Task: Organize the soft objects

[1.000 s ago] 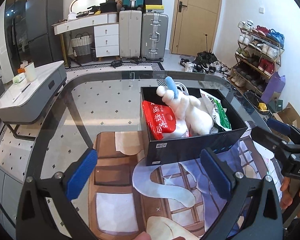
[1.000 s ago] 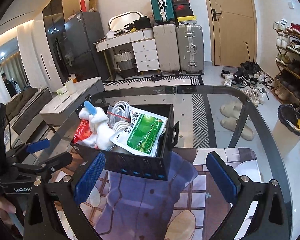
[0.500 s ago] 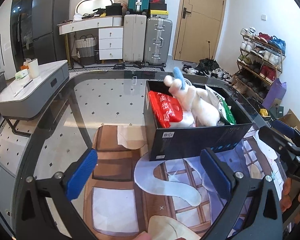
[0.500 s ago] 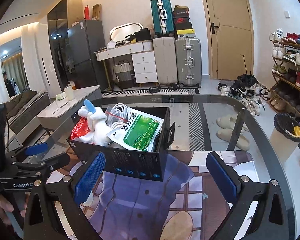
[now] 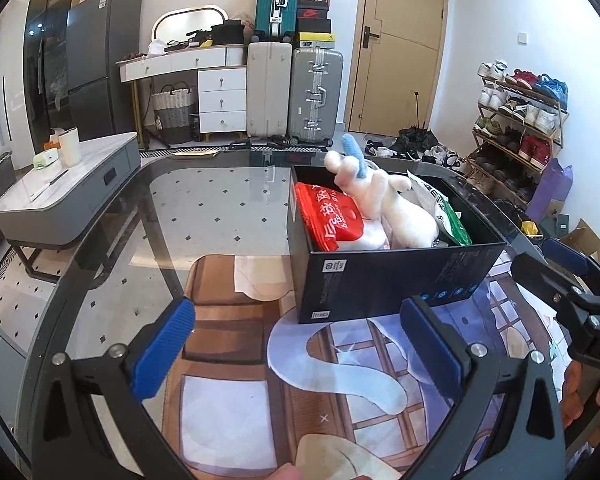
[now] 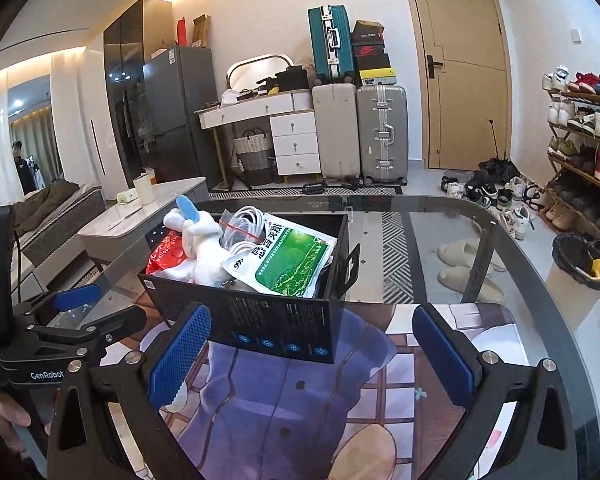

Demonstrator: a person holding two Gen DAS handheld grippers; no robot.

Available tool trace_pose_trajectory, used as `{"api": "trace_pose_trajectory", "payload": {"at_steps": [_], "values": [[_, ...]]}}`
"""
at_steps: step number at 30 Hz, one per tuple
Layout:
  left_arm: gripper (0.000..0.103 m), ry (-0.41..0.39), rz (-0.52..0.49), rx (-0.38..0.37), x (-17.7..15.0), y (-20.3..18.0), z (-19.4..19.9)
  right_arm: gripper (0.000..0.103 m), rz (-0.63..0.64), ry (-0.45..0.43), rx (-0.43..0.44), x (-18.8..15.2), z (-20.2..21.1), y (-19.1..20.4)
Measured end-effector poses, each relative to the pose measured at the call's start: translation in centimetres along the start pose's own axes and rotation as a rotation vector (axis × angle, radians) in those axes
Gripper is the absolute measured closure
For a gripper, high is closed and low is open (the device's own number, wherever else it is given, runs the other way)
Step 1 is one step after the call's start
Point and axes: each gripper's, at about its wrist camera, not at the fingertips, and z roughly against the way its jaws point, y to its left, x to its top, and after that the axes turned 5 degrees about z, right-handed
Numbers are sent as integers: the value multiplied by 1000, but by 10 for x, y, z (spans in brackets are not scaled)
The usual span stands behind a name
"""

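Black box [image 5: 384, 280] on glass table [image 5: 204, 216], white plush toy [image 5: 396, 212], red packet [image 5: 332, 220] and green packet [image 6: 296, 260] inside box, left gripper [image 5: 296, 344] and right gripper [image 6: 312, 356] before box, both wide open, empty

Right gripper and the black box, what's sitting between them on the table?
Nothing stands between the open right gripper and the black box: only the printed mat on the glass table, seen in the right wrist view.

We note a glass table [image 5: 220, 216]. A printed mat [image 5: 236, 360] lies on it; a black box [image 5: 380, 280] sits at the mat's 1 o'clock.
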Motion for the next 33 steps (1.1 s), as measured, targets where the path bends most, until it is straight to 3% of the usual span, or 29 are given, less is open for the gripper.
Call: {"api": "trace_pose_trajectory", "payload": {"at_steps": [33], "values": [[0,-43,-15,-5,-5,-1,8,0,11,-32,0,-7,2,5]]}}
